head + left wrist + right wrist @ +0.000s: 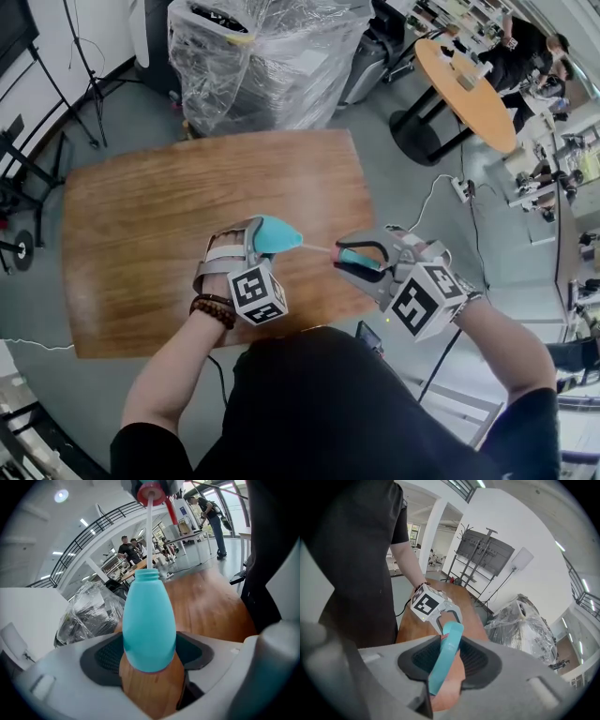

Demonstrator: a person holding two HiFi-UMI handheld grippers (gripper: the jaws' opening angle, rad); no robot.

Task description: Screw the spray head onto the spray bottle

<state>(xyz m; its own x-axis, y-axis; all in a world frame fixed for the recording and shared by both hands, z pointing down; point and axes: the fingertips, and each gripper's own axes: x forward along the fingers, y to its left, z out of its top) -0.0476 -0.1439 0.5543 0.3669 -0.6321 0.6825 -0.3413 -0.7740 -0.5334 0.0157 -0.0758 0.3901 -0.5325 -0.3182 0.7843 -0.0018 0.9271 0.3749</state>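
Above the wooden table [141, 225], my left gripper [258, 240] is shut on the teal spray bottle [275, 234], which lies tilted with its neck toward the right. My right gripper [362, 261] is shut on the teal spray head [354, 255]. The head's thin white tube [315, 247] bridges the gap between the two. In the left gripper view the bottle [149, 625] sits between the jaws of the left gripper [150, 657]; the tube [150, 531] runs into its open neck [147, 575], and the head's red collar [152, 492] stays well off the neck. In the right gripper view the right gripper [447, 660] clamps the spray head [446, 653].
A bulky plastic-wrapped object [262, 56] stands behind the table. A round orange table [464, 80] with seated people is at the back right. A power strip [461, 189] and a cable lie on the floor to the right.
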